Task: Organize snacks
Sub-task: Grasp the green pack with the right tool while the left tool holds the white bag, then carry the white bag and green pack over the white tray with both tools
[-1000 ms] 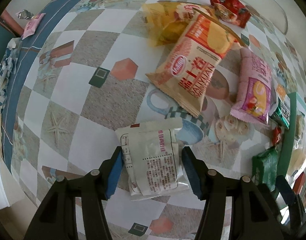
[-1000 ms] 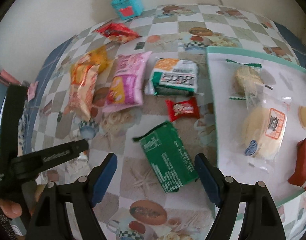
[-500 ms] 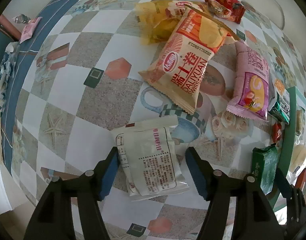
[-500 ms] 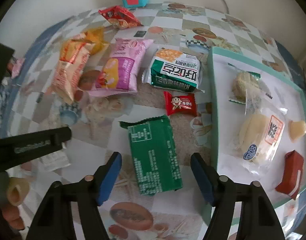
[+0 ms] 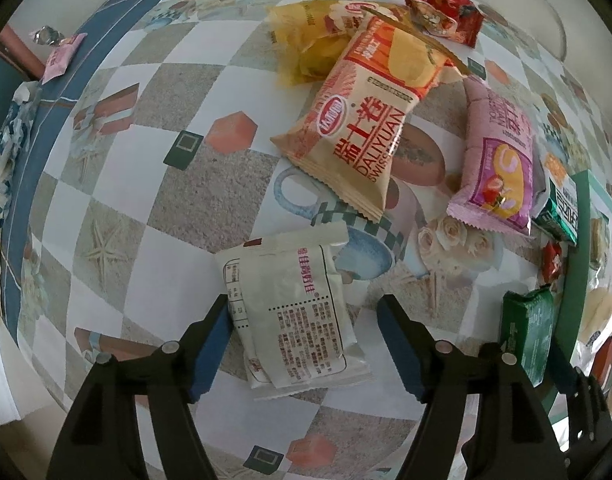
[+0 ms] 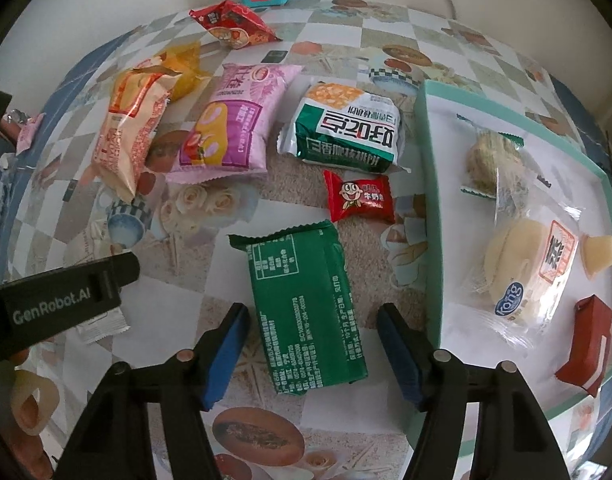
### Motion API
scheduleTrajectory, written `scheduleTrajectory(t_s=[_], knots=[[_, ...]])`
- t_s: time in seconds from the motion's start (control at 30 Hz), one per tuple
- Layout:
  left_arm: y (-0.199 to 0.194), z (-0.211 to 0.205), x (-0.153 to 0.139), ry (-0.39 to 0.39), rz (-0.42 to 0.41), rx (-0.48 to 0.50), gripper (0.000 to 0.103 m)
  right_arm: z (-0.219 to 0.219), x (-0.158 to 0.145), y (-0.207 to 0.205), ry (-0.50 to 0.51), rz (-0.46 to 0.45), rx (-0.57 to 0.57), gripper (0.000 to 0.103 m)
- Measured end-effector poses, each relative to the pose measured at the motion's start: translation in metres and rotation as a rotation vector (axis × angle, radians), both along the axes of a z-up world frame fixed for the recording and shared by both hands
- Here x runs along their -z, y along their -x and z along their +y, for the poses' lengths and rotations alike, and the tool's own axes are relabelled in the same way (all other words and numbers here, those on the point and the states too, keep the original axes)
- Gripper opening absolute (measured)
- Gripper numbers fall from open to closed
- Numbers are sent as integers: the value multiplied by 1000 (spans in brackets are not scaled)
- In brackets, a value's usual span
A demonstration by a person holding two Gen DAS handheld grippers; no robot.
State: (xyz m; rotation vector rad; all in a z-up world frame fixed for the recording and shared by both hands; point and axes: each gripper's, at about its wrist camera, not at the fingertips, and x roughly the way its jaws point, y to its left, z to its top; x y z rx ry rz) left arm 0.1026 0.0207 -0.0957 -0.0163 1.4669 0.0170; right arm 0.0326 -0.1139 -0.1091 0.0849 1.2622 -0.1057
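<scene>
My left gripper (image 5: pixel 301 344) points straight down over the white packet (image 5: pixel 293 312), which lies flat on the checked surface (image 5: pixel 117 184). Its jaws have just been opening and now stand apart, the left pad close against the packet's edge, the right pad clear of it, so nothing is gripped. Beyond, at about one o'clock, the orange roll bag (image 5: pixel 362 128) and pink bag (image 5: pixel 494 164) wait on the surface.

My right gripper (image 6: pixel 312 350) straddles the green packet (image 6: pixel 303 312), lying face down just left of the teal tray (image 6: pixel 432 216). Its jaws have just been closing, yet a gap shows on both sides, so they are not pressing yet.

To do this well, I judge I should close squarely across the packet's short width, low enough to catch its body rather than the crimped end, then lift before swinging toward three o'clock, clearing the tray's rim. The tray already holds several snacks; I would set it on bare white floor there.
</scene>
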Motion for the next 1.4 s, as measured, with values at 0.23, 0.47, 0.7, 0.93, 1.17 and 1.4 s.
scheduleTrajectory(t_s=[0.23, 0.47, 0.7, 0.93, 1.17, 1.4], knots=[[4, -1, -7, 16, 11, 4, 56, 3, -10, 1, -41, -18, -19, 43], [4, 7, -28, 19, -42, -25, 55, -6, -37, 0, -64, -82, -7, 43], [13, 9, -80, 46, -189, -31, 55, -19, -80, 4, -92, -184, 32, 43], [17, -2, -103, 84, -237, -11, 55, -40, -94, 13, -69, -225, 92, 42], [29, -36, -111, 100, -262, 46, 55, -100, -100, 30, -81, -241, 241, 42], [48, -93, -114, 128, -249, 157, 55, -163, -92, 55, -98, -222, 393, 42]])
